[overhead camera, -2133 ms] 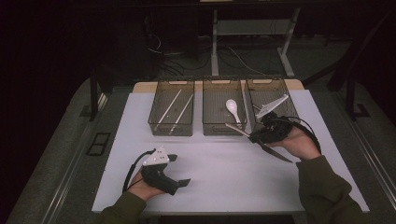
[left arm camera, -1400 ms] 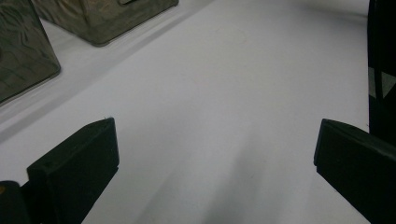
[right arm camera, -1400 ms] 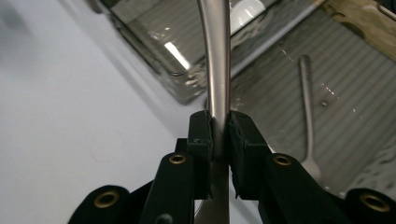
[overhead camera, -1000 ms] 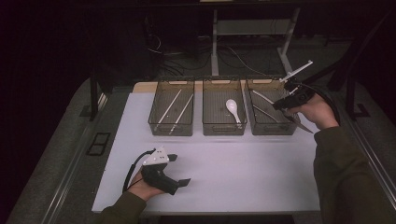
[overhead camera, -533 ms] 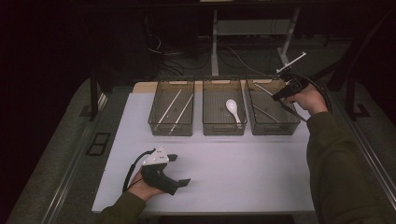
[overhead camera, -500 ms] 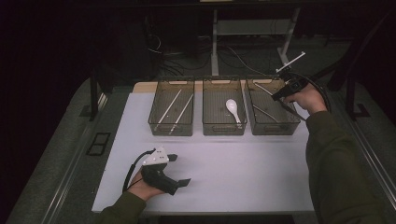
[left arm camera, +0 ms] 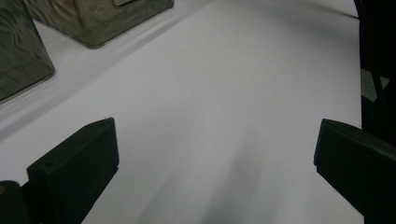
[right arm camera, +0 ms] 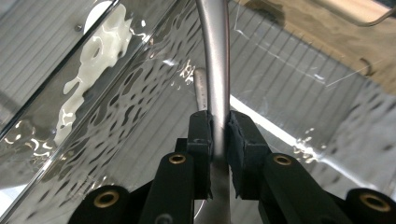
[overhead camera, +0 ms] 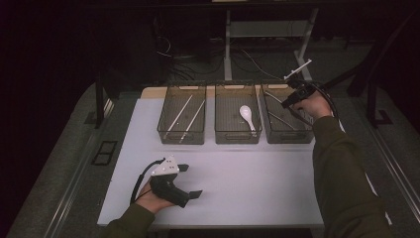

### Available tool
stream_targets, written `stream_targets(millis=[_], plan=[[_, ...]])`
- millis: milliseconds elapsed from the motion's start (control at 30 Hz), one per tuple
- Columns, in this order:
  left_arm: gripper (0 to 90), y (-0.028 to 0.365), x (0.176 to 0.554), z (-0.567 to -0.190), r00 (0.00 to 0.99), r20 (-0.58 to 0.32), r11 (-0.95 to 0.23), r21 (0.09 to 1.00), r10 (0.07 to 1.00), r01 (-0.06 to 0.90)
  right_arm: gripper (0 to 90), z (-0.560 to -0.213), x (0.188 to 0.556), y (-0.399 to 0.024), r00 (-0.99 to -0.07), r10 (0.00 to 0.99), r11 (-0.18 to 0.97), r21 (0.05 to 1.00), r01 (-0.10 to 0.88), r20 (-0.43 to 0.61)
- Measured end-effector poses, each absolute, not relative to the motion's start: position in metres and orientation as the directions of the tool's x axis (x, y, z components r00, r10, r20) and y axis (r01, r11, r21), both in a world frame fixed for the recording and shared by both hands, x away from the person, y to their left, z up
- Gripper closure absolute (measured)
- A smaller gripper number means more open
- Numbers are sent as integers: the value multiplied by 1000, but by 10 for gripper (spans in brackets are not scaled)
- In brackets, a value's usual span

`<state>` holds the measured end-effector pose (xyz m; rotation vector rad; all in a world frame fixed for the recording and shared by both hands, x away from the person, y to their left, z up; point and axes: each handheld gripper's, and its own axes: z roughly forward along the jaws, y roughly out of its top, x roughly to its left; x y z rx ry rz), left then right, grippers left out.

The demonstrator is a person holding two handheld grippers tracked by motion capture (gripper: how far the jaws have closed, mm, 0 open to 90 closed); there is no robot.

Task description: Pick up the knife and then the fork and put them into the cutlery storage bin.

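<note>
High view: nearest me, my left gripper (overhead camera: 190, 181) rests on the white tabletop (overhead camera: 247, 183), held by the hand near the front edge. In the left gripper view its jaws stand wide apart with only bare white surface between them.

Farther back, three clear bins sit in a row across the table. The left bin (overhead camera: 182, 119) holds thin sticks, the middle bin (overhead camera: 236, 119) holds a white spoon (overhead camera: 246, 115), and the right bin (overhead camera: 286, 119) holds metal utensils.

My right gripper (overhead camera: 293, 97) hangs over the right bin's far end, my sleeve (overhead camera: 339, 173) stretching up the table's right side. In the right gripper view its jaws are clamped narrow on a metal utensil handle (right arm camera: 215, 79), which runs away above the rippled bin wall; the white spoon shows blurred through the wall beside it. In the high view the utensil's pale end (overhead camera: 298, 69) sticks up past the hand.

Beyond the table, the room is dark, with cables on the floor (overhead camera: 198, 64) and a pale table frame (overhead camera: 229, 44).
</note>
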<state>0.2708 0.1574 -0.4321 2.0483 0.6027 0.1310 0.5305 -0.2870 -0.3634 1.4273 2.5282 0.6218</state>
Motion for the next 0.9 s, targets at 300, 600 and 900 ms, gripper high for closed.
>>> stream_targets(millis=[300, 600, 900], plan=[[0, 157, 270, -432, 874, -144, -419, 834, 464, 360, 790, -382, 532, -284, -507, 860, 443, 413, 796, 54], [0, 157, 270, -431, 874, -144, -418, 834, 464, 359, 895, -380, 531, -285, -489, 865, 393, 456, 799, 112], [0, 156, 270, -431, 874, -142, -420, 834, 464, 359, 744, -374, 526, -291, -475, 872, 362, 498, 788, 117]])
